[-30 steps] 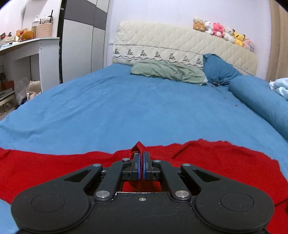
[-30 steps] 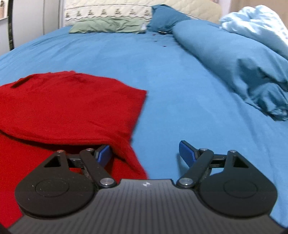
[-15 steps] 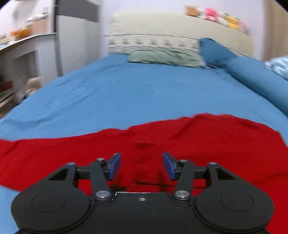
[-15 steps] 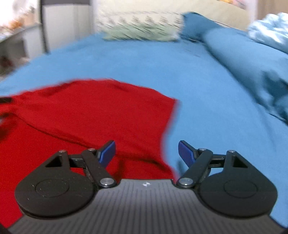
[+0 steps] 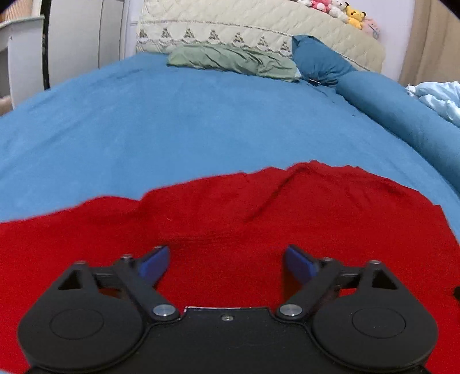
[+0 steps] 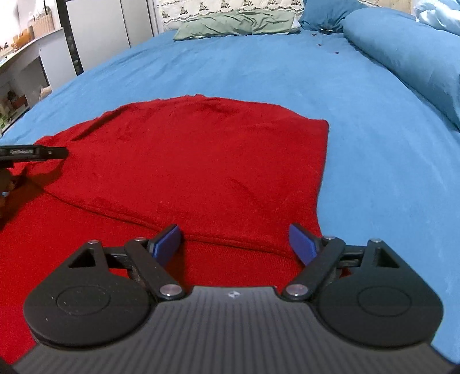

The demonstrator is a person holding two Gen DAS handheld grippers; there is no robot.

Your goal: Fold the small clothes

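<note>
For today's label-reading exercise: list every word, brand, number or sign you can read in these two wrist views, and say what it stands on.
No readable words or numbers in either view.
Right gripper housing: a small pale logo mark, no letters legible.
Items on the white desk at far left: any labels too small and blurred to read.
Red garment, blue sheet, headboard cover: no text, only a stitched triangle pattern on the cover.

garment on bed, near edge | pillow far, against headboard | rolled duvet right | desk far left
</note>
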